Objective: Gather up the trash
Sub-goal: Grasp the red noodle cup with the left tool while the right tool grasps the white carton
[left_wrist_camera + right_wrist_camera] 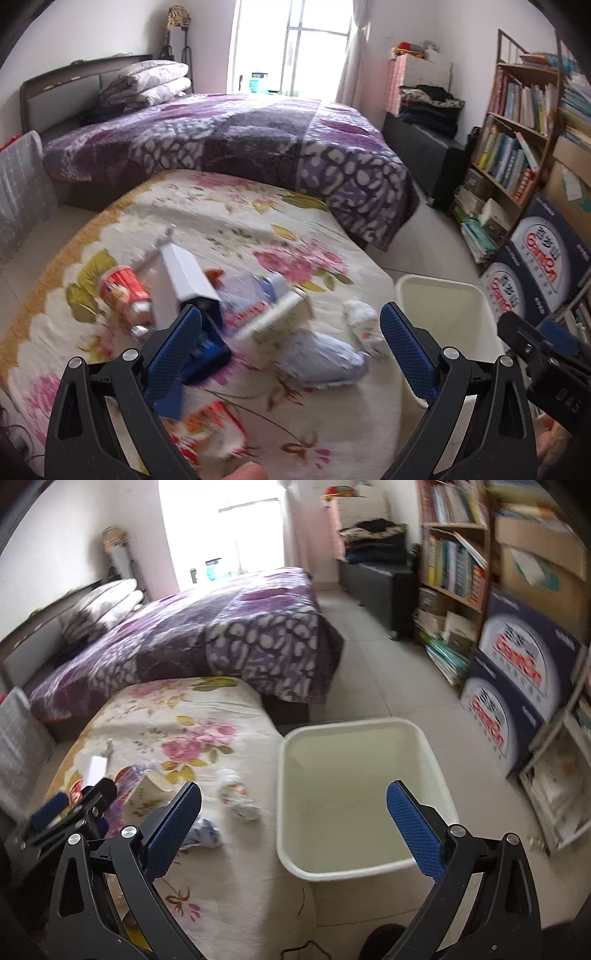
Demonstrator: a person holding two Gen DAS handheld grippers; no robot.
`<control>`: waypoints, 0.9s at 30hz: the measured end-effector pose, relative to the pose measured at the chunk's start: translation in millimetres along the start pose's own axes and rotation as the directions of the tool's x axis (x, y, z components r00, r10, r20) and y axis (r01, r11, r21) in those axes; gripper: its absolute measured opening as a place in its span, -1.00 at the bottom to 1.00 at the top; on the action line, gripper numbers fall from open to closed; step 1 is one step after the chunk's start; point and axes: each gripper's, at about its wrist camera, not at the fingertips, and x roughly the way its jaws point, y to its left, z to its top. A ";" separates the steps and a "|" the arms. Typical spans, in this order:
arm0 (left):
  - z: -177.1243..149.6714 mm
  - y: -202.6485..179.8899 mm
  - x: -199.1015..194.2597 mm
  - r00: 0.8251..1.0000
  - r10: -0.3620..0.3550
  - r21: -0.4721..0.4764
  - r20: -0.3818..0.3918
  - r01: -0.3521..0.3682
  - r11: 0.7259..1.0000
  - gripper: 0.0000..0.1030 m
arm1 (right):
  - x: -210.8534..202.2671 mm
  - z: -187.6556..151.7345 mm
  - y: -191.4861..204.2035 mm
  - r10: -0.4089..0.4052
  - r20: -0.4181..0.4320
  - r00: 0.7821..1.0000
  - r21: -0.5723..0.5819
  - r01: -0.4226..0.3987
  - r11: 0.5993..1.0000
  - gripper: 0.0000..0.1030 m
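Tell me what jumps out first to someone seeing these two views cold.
A heap of mixed trash, led by a red-and-white crushed can and a white cardboard box, sits on the floral cream bedspread. Beside the bed stands a cream plastic square bin, apparently empty. Both sets of tongs, left and right, hang open, holding nothing.

A bed (229, 147) with a purple cover stands under a bright window (295, 40); a bookshelf (454, 568) lines the right wall; pale tile floor (388, 679).

One bin (369, 871), two claws (291, 325) (293, 805), two printed cartons (528, 657) (491, 716).
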 end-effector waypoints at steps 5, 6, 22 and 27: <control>23.1 38.1 11.0 0.998 0.034 -0.071 -0.050 -0.037 0.997 0.83 | 8.6 21.0 19.6 0.083 -0.063 0.995 -0.095 -0.089 0.992 0.87; 28.1 49.5 14.7 0.996 0.047 -0.093 -0.071 -0.054 0.994 0.83 | 13.2 26.4 23.1 0.100 -0.081 0.992 -0.107 -0.108 0.988 0.87; 18.0 257.9 104.9 0.930 -0.117 -0.716 -0.350 -0.185 0.673 0.72 | 91.1 51.8 151.1 0.429 -0.330 0.841 -0.221 -0.510 0.831 0.87; 12.6 257.2 123.8 0.917 -0.160 -0.743 -0.365 -0.183 0.644 0.62 | 106.8 45.4 192.2 0.456 -0.392 0.799 -0.249 -0.569 0.784 0.87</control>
